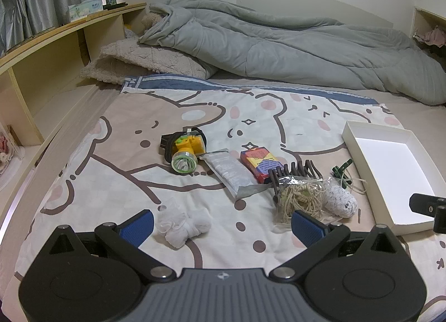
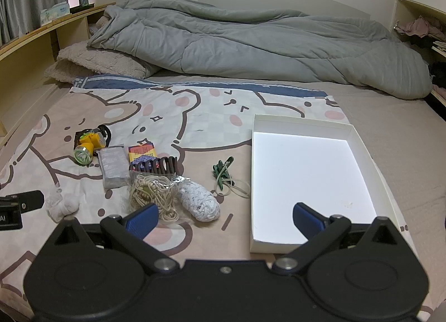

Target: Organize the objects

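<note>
White mesh, a small bundle (image 1: 184, 224), lies nearest the left gripper (image 1: 223, 224), just ahead of its left pad and apart from the rest. Further back the yellow headlamp (image 1: 185, 152), grey packet (image 1: 230, 174) and card box (image 1: 260, 163) lie side by side in a loose row, with a dark clip (image 1: 295, 172) at its right end. In front of the clip sit the bagged cord (image 1: 299, 200) and a white yarn ball (image 1: 340, 199), then a green clip (image 2: 223, 170) tangled with rubber bands. All are spread on the cartoon sheet (image 1: 111, 182), apparently laid out for sorting. At far right the shallow white tray (image 2: 359, 140) holds nothing, so it is probably the destination, and no item has gone in.

The left gripper's jaws stand wide, holding and touching nothing. The right gripper (image 2: 224, 217) is likewise spread wide and free, one pad over the cord, the other over the tray's near end.
</note>
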`<state>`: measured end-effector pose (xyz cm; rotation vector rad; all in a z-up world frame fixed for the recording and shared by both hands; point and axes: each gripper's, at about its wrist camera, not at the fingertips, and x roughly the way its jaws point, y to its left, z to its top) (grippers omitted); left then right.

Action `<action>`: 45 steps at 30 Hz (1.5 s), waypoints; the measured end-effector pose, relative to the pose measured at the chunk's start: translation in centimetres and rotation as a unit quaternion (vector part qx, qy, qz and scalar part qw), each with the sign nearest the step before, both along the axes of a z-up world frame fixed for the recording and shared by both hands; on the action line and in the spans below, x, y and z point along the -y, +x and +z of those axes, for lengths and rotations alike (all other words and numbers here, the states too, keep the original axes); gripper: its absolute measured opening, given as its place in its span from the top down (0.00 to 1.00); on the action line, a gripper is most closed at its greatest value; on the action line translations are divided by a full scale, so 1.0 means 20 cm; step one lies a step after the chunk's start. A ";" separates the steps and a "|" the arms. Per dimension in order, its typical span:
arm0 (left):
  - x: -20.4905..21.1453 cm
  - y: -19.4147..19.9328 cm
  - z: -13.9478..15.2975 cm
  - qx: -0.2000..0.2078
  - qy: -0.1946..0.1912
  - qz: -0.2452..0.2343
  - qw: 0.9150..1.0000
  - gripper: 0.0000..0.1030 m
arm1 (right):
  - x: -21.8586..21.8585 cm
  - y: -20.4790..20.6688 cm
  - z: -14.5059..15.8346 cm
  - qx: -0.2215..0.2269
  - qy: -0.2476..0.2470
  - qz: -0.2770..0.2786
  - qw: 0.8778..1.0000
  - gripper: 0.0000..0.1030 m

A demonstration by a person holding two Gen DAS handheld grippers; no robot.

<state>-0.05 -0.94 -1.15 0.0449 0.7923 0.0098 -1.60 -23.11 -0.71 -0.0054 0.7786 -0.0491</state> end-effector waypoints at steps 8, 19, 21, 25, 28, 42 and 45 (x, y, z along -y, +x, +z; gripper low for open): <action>0.00 0.00 0.00 0.000 -0.001 -0.001 1.000 0.00 | 0.00 0.00 0.00 -0.001 0.000 0.000 1.000 0.00; 0.01 -0.01 0.01 0.000 -0.001 -0.001 1.000 0.00 | 0.00 0.00 0.00 -0.001 0.001 0.000 1.000 0.00; 0.01 -0.01 0.01 0.000 -0.001 -0.001 1.000 0.00 | 0.00 0.00 0.00 -0.001 0.000 -0.001 1.000 0.00; 0.01 -0.01 0.01 0.000 -0.001 -0.001 1.000 0.00 | 0.00 0.00 -0.01 -0.002 0.001 -0.002 1.000 0.00; 0.01 -0.01 0.01 0.000 -0.001 -0.001 1.000 0.00 | 0.00 0.00 -0.01 -0.002 0.000 -0.002 1.000 0.00; 0.01 -0.01 0.01 -0.001 -0.001 -0.002 1.000 0.00 | 0.00 0.00 -0.01 -0.002 0.001 -0.001 1.000 0.00; 0.01 -0.02 0.02 0.000 -0.001 -0.002 1.000 0.00 | -0.01 0.00 -0.01 -0.002 0.001 -0.001 1.000 0.00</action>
